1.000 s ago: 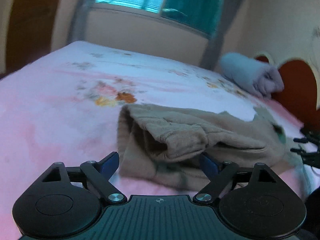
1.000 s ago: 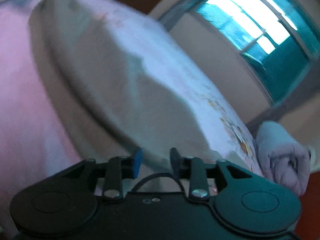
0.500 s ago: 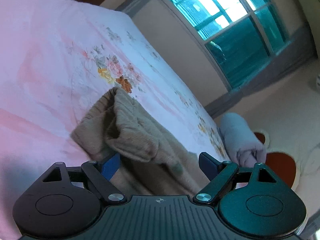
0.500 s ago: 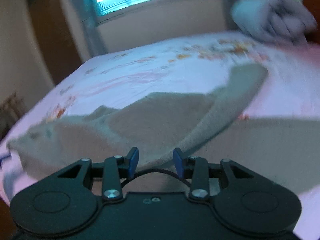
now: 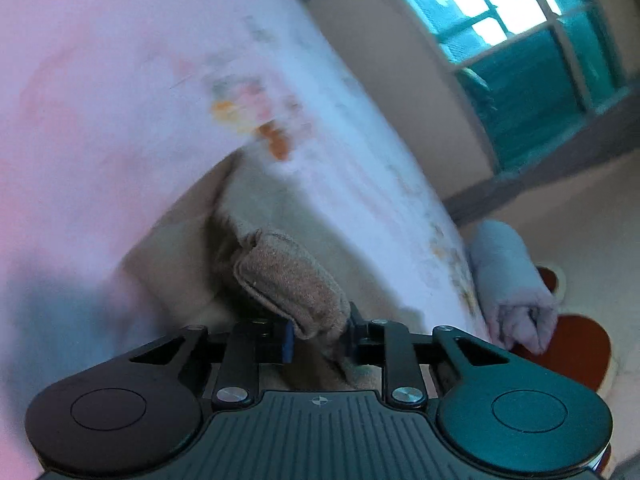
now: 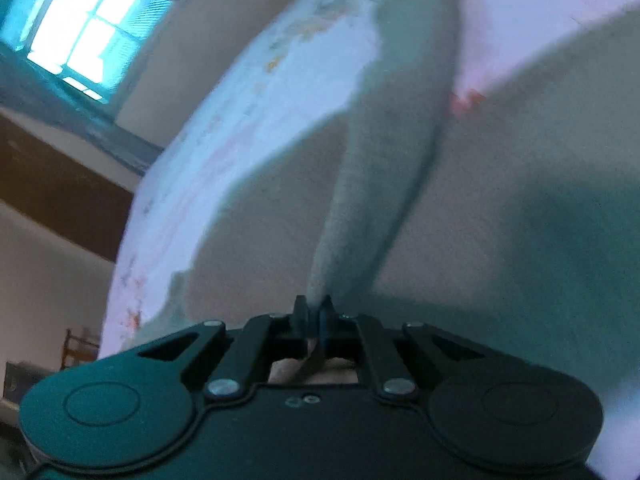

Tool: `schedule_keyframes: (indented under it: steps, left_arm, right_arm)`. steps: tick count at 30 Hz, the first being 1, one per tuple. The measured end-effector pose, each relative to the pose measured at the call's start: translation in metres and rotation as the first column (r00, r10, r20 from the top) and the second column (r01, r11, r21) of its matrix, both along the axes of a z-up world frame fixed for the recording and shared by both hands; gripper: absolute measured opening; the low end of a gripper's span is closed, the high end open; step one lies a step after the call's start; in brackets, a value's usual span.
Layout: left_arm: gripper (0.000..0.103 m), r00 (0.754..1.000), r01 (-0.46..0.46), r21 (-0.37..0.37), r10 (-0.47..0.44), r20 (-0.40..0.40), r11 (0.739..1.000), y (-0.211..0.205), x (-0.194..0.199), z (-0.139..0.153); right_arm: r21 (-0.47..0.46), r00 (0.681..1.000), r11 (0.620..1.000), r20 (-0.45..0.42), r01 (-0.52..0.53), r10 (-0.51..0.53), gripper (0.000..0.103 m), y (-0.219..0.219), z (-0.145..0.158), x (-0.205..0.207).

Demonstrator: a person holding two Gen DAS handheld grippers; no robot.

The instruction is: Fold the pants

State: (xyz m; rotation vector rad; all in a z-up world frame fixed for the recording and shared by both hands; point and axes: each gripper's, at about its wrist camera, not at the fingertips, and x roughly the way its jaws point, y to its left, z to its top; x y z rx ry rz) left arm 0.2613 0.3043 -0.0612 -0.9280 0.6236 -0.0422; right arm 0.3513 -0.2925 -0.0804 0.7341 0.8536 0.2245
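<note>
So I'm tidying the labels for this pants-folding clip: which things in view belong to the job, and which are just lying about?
Part of the job:
- pants, tan, on the bed
- left gripper, closing on the thick band of them
- right gripper, shut on a thin fold

Just lying about:
- bed sheet
- rolled blanket
- window

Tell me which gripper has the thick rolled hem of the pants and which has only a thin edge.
The left gripper is closing around the thick rolled hem of the tan pants. The right gripper is shut on a thin, flat fold of the same cloth.
</note>
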Motion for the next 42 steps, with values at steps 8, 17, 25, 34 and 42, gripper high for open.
schedule_keyframes:
  steps: [8,17,25,34,42]
  left_arm:
    - [0.023,0.830,0.214,0.028,-0.197,0.523,0.976,0.010,0.010,0.086]
    - [0.016,0.995,0.085,-0.065,-0.082,0.059,0.994,0.024,-0.024,-0.062]
    - [0.016,0.972,0.177,-0.119,-0.154,0.180,0.977,0.030,-0.016,-0.025]
    - [0.016,0.981,0.194,-0.091,-0.194,0.016,0.977,0.043,-0.009,-0.056]
    - [0.016,0.974,0.223,0.007,-0.222,-0.047,0.975,0.038,0.009,-0.047]
  right_arm:
    - [0.004,0.929,1.000,0.369,-0.020,0.017,0.000,-0.004,0.088,-0.037]
    - [-0.070,0.997,0.997,0.063,-0.044,0.048,0.000,0.015,-0.017,-0.073]
    - [-0.073,0.985,0.996,0.160,-0.055,0.066,0.000,0.005,0.021,-0.081]
    - [-0.121,0.994,0.988,0.036,-0.095,0.100,0.000,0.008,-0.002,-0.076]
    - [-0.164,0.994,0.981,0.000,-0.108,0.109,0.000,0.013,-0.007,-0.069]
